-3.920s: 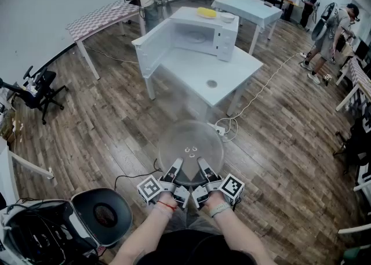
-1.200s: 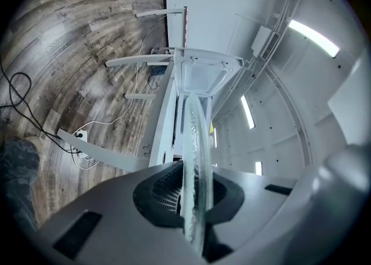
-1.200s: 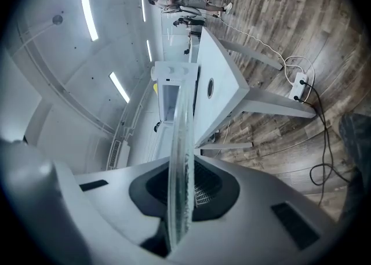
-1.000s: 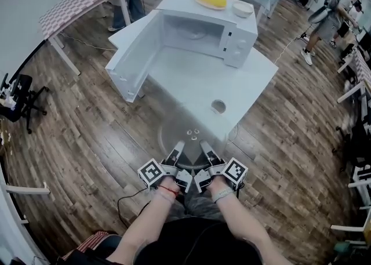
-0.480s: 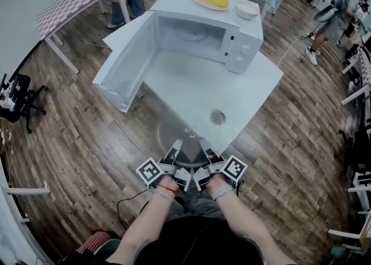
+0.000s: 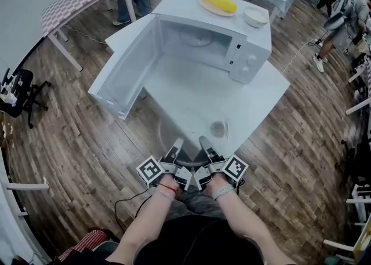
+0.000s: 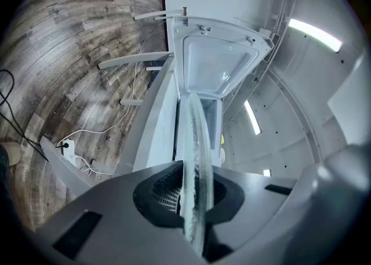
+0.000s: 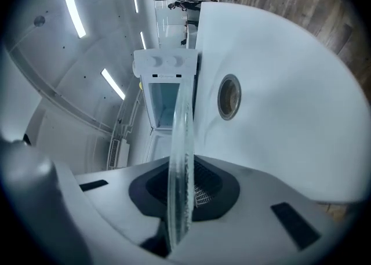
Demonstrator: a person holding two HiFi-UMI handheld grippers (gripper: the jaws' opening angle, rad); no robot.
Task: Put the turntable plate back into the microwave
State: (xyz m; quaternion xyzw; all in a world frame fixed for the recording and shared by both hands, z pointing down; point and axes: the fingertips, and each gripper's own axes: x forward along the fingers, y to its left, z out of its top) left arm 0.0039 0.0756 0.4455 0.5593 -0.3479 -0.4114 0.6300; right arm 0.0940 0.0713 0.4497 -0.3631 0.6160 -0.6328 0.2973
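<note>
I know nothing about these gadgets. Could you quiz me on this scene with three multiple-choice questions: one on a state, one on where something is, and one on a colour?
1. The hinged door of the white microwave oven is:
A. shut
B. swung open
C. missing

2. The clear round glass turntable plate is:
A. inside the oven
B. on the floor
C. gripped at its near rim by the left gripper and the right gripper

3. The oblong item on the oven's top is:
A. yellow
B. red
C. blue

Answers:
1. B: the door stands out to the left and the cavity shows.
2. C: each gripper view shows its jaws closed on the glass rim.
3. A: it shows yellow in the head view.
</note>
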